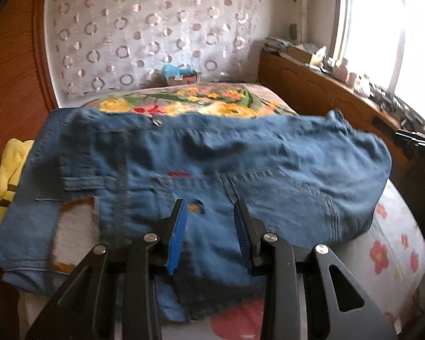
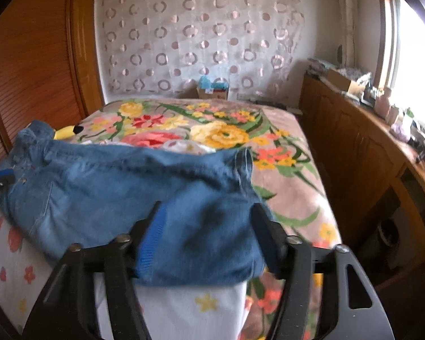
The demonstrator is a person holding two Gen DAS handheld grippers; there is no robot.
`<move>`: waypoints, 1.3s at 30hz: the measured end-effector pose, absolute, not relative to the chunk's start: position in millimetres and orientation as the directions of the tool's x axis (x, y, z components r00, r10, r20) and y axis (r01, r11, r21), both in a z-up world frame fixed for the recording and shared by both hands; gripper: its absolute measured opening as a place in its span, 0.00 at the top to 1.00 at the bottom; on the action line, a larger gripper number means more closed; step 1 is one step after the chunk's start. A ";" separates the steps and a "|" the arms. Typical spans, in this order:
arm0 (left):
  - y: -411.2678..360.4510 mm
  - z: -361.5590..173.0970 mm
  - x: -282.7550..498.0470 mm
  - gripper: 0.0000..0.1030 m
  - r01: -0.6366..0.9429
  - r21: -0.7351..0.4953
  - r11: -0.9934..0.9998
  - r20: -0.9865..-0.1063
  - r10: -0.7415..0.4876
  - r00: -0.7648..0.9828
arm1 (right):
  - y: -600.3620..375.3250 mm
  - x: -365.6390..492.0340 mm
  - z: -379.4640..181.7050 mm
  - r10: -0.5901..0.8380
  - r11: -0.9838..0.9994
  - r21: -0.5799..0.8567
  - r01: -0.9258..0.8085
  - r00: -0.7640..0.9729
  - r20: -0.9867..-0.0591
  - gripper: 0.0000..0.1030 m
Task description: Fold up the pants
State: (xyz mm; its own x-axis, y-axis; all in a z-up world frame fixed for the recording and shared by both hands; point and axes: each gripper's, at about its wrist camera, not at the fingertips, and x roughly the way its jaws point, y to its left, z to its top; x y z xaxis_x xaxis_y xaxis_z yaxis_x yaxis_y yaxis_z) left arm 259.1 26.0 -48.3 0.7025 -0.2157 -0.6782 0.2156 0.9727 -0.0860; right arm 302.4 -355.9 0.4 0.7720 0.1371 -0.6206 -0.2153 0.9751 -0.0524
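Lying bunched across the near end of the floral bed (image 2: 291,198), the jeans (image 1: 212,164) stop short of its right edge; both left gripper (image 1: 211,212) and right gripper (image 2: 206,212) hover parted, grasping nothing

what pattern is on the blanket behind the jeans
Big yellow, red and pink flowers with green leaves on the blanket; right wrist view.

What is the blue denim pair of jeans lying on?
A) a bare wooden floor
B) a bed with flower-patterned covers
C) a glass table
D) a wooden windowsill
B: the blue denim jeans lie across the bed with flower-patterned covers, whose blooms show around the denim in both views.
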 end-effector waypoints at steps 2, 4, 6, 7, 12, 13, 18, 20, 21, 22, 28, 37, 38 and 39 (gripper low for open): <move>20.0 -54.5 259.4 0.68 0.236 -0.095 0.967 -0.693 -0.235 0.682 | -360.0 297.8 -8.8 0.130 0.978 -0.045 -0.205 0.760 -0.636 0.27; 17.0 -57.8 260.0 0.68 0.239 -0.087 0.967 -0.703 -0.229 0.673 | -364.4 294.1 -17.6 0.124 0.981 -0.036 -0.193 0.750 -0.650 0.27; 15.4 -60.4 260.0 0.68 0.240 -0.088 0.967 -0.708 -0.230 0.667 | -368.2 291.6 -25.2 0.120 0.984 -0.020 -0.178 0.740 -0.662 0.27; 14.9 -61.5 260.3 0.67 0.242 -0.091 0.966 -0.711 -0.233 0.664 | -370.2 291.0 -26.8 0.120 0.985 -0.015 -0.173 0.737 -0.665 0.27; 9.7 -73.5 265.8 0.51 0.266 -0.117 0.957 -0.750 -0.260 0.608 | -377.9 293.4 -35.3 0.109 0.989 0.003 -0.146 0.725 -0.680 0.27; 7.4 -73.2 263.7 0.48 0.276 -0.110 0.955 -0.744 -0.263 0.614 | -379.6 294.3 -35.7 0.109 0.990 0.007 -0.143 0.723 -0.683 0.27; -10.2 -78.5 255.6 0.42 0.304 0.000 0.953 -0.739 -0.205 0.642 | -383.0 300.0 -40.0 0.105 0.991 0.017 -0.129 0.718 -0.688 0.27; -9.9 -78.9 254.3 0.40 0.301 -0.006 0.954 -0.733 -0.209 0.647 | -385.0 302.2 -41.9 0.108 0.992 0.026 -0.126 0.713 -0.693 0.27; -7.7 -79.5 254.9 0.40 0.298 -0.012 0.954 -0.734 -0.211 0.645 | -385.8 303.2 -43.0 0.109 0.992 0.028 -0.124 0.711 -0.694 0.27; -6.6 -79.0 254.4 0.40 0.295 -0.020 0.955 -0.733 -0.215 0.645 | -386.0 304.6 -43.8 0.108 0.992 0.029 -0.123 0.709 -0.696 0.27; -9.8 -80.0 256.6 0.39 0.291 0.005 0.957 -0.735 -0.194 0.650 | -391.0 315.0 -50.4 0.116 0.992 0.049 -0.116 0.691 -0.714 0.29; -13.9 -76.8 255.1 0.39 0.294 0.002 0.956 -0.735 -0.198 0.649 | -402.9 333.7 -55.9 0.148 0.989 0.112 -0.097 0.643 -0.752 0.56; -12.9 -75.8 253.4 0.39 0.296 -0.002 0.955 -0.734 -0.202 0.649 | -404.2 335.4 -56.2 0.148 0.989 0.114 -0.095 0.635 -0.758 0.64; -11.7 -73.8 252.4 0.39 0.300 -0.009 0.954 -0.733 -0.210 0.647 | -405.2 336.4 -55.9 0.149 0.989 0.114 -0.095 0.630 -0.762 0.76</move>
State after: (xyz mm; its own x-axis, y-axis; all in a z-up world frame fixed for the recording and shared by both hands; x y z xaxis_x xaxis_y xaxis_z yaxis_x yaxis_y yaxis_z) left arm 252.4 -11.7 -73.8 0.6466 -0.2101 -0.7333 0.3000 0.9539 -0.0088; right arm 336.4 -405.2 -55.9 0.6301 0.1489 -0.7621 -0.0954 0.9889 0.1144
